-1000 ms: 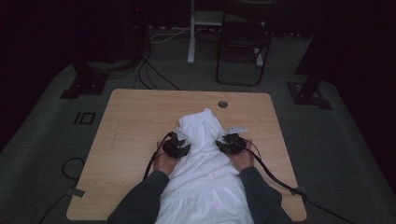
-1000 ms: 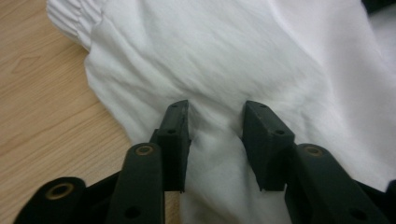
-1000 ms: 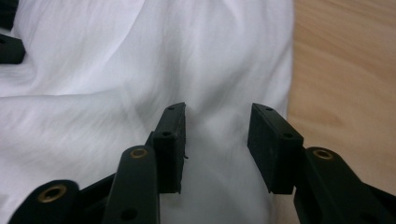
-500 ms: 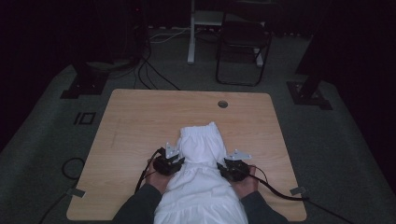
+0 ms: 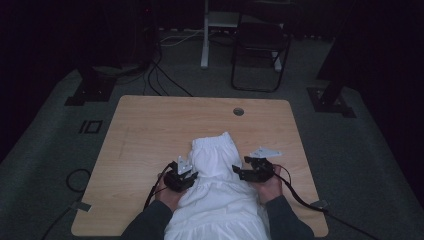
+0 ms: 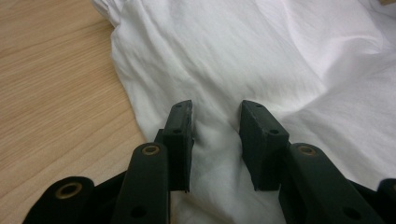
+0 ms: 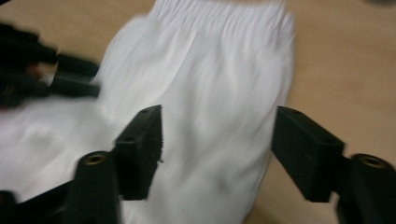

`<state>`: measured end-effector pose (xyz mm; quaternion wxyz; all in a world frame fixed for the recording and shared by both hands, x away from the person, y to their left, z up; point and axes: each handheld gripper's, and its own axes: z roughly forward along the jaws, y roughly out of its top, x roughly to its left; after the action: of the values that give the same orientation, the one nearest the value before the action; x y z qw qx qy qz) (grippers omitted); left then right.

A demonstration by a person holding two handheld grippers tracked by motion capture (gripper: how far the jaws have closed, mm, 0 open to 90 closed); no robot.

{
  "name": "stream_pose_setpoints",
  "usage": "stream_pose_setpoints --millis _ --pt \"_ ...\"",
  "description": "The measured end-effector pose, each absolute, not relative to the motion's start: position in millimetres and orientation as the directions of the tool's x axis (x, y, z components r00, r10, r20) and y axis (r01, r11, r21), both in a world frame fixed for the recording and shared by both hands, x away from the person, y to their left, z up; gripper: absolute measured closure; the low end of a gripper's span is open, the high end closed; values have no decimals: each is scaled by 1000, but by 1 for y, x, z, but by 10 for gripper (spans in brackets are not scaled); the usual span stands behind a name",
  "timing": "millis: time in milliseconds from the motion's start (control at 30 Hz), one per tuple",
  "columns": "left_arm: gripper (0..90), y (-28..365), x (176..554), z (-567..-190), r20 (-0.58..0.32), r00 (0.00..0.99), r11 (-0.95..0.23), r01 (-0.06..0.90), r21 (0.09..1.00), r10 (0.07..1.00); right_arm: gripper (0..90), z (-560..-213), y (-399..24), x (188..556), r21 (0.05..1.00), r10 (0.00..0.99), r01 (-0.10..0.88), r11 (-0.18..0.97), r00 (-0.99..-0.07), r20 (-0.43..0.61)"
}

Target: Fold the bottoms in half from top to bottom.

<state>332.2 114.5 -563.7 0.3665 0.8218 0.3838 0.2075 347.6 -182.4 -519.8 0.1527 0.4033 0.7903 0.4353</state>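
In the high view, one white garment (image 5: 216, 165) lies on the near half of the table (image 5: 150, 130), draping over its near edge, flanked by two grippers. In the left gripper view, the left gripper (image 6: 215, 122) pinches a soft fold of this light, limp cloth, so bunched fabric likely offers the best hold. In the right gripper view, the right gripper (image 7: 217, 135) has just been opening; its jaws stand released, wide over the cloth near the gathered waistband (image 7: 219, 11).

Left hand-held gripper (image 5: 186, 175) low, jaws narrow; right hand-held gripper (image 5: 239, 172) jaws just opening, wide apart.
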Motion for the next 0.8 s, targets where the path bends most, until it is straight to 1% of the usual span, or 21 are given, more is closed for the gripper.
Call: stream_pose_setpoints --millis 133,267,333,433,533,667,700,733,767,800 --pt "649 115 332 -564 62 621 -441 478 760 781 257 -517 -174 377 805 774 498 322 -628 79" --pt "649 115 332 -564 58 622 -437 477 762 781 217 -533 -158 401 780 768 522 346 -635 84" --pt "649 115 332 -564 58 622 -437 477 763 781 197 -539 -151 407 770 770 525 362 -634 71" --pt "648 114 331 -564 70 621 -442 470 764 781 177 -549 -145 416 760 816 550 347 -576 44" --pt "647 114 331 -564 73 620 -444 470 762 781 151 -554 -143 419 749 825 566 344 -564 47" --pt "643 114 331 -564 71 618 -443 474 761 783 156 -563 -140 420 735 807 573 361 -587 61" --pt "636 114 332 -564 68 616 -440 477 761 785 184 -565 -138 419 741 806 555 378 -592 32" --pt "619 115 333 -563 57 609 -432 490 757 791 198 -565 -137 418 743 808 543 392 -589 4" --pt "582 115 335 -561 40 604 -424 509 749 796 230 -565 -137 418 743 815 548 384 -579 6" --pt "532 116 337 -557 20 602 -412 522 747 798 281 -564 -137 417 741 823 556 377 -568 7"
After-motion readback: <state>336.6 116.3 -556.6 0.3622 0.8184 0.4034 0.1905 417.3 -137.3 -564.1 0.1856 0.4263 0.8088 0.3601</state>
